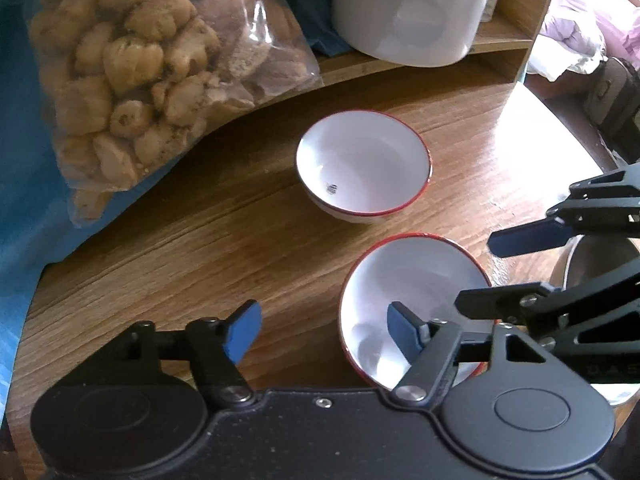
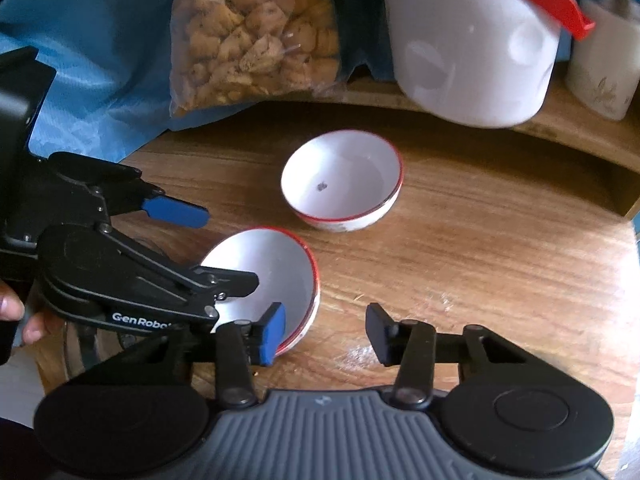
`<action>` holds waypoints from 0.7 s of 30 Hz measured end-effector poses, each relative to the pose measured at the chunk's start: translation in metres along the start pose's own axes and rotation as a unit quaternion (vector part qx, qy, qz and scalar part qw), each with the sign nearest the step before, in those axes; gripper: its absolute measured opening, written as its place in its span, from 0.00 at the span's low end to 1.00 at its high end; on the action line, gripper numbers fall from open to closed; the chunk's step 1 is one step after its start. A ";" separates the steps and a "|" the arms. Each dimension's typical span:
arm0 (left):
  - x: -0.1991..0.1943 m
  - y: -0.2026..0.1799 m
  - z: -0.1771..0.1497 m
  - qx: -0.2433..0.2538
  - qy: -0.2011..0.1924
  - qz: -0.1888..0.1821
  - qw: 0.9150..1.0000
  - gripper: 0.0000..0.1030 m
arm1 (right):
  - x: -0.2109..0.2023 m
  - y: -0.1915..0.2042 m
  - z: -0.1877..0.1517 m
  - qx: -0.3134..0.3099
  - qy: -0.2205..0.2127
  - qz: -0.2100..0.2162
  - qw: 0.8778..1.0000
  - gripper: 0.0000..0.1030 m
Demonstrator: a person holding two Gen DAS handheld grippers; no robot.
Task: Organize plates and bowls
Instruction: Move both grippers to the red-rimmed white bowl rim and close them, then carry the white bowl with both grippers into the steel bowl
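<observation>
Two white bowls with red rims sit on the wooden table. The far bowl [image 1: 364, 162] [image 2: 342, 180] stands upright with a small sticker inside. The near bowl [image 1: 412, 280] [image 2: 264, 268] looks tilted and lies between both grippers. My left gripper [image 1: 326, 332] is open, its right finger inside the near bowl, its left finger over bare table. My right gripper [image 2: 326, 334] is open, its left finger at the near bowl's rim. The right gripper also shows in the left wrist view [image 1: 496, 272], and the left gripper in the right wrist view [image 2: 228, 246].
A clear bag of biscuits [image 1: 132, 68] [image 2: 256, 28] lies at the back left on blue cloth [image 2: 100, 60]. A white container [image 1: 408, 8] [image 2: 476, 48] stands on a low wooden shelf [image 1: 504, 36]. A metal pot [image 1: 592, 264] sits at the table's right edge.
</observation>
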State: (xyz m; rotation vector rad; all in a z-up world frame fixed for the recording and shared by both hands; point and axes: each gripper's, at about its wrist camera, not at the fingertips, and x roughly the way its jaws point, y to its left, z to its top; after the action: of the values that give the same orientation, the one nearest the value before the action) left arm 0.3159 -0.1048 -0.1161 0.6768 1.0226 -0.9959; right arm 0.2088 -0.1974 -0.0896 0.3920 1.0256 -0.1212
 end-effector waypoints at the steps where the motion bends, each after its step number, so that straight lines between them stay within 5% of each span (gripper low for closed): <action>1: 0.000 0.000 0.000 0.001 0.000 -0.004 1.000 0.67 | 0.002 0.000 0.000 0.001 0.004 0.002 1.000 0.48; 8: 0.005 0.005 -0.001 -0.010 -0.002 -0.036 0.999 0.46 | 0.006 -0.003 0.000 0.008 0.014 0.013 1.000 0.43; 12: 0.004 0.007 -0.001 -0.017 -0.004 -0.041 0.999 0.36 | 0.008 -0.003 0.001 0.012 0.015 0.025 1.000 0.30; 15: 0.002 0.007 -0.002 -0.024 -0.008 -0.053 0.998 0.13 | 0.010 -0.002 0.002 0.010 0.015 0.037 0.999 0.19; 21: -0.007 0.010 -0.004 -0.052 -0.017 -0.056 0.997 0.07 | 0.007 -0.009 0.002 0.032 0.012 0.045 0.998 0.12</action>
State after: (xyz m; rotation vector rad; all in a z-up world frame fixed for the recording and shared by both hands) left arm 0.3225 -0.0943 -0.1111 0.5199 1.0848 -1.0387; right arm 0.2118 -0.2059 -0.0972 0.4985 1.0286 -0.0692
